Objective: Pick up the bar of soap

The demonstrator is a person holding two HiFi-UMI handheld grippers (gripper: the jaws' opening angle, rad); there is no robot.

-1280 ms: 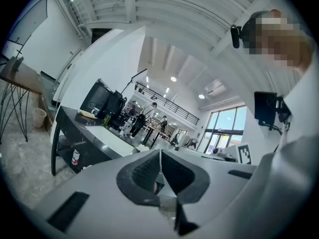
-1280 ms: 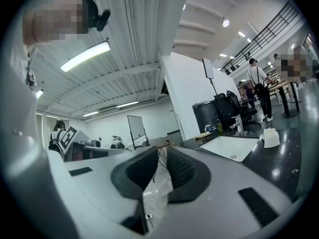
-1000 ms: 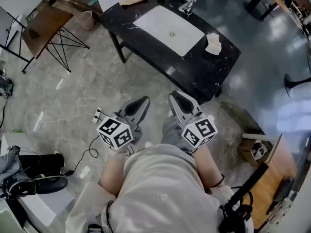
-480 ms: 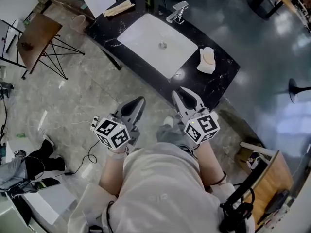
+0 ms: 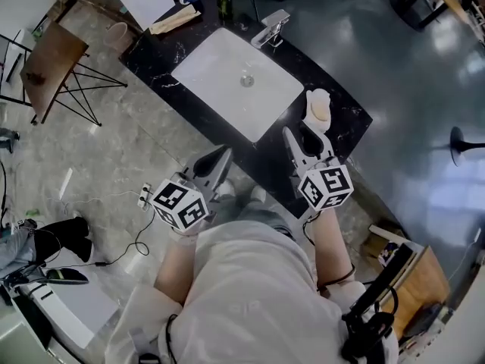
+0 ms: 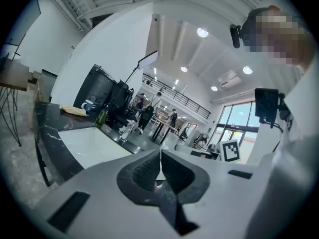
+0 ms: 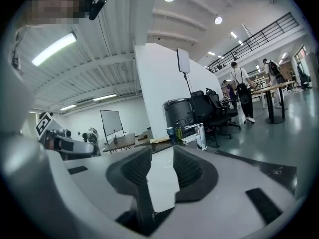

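The bar of soap point(image 5: 321, 108) is lying on its white dish point(image 5: 311, 119) just to the right of the sink point(image 5: 227, 74), near the right end of the black counter point(image 5: 350, 118). My right gripper point(image 5: 307, 139) is hovering just in front of the dish, apart from it, with its jaws opening from shut to a narrow gap. Nothing is pressed between them, and in the right gripper view point(image 7: 162, 176) the soap is not showing in the gap. My left gripper point(image 5: 217, 161) is hanging below the sink's front, jaws together on nothing.

Since a second ago I have been stepping in: the counter has come closer, and my right gripper has moved from well short of it to over its front edge. I am judging this as the reach under way, with the grasp not yet begun.

The counter's right and front edges are running near the dish, so a nudge could slide it off. The faucet point(image 5: 270, 26) is standing behind the sink, well away, and the strip between sink and dish is bare.
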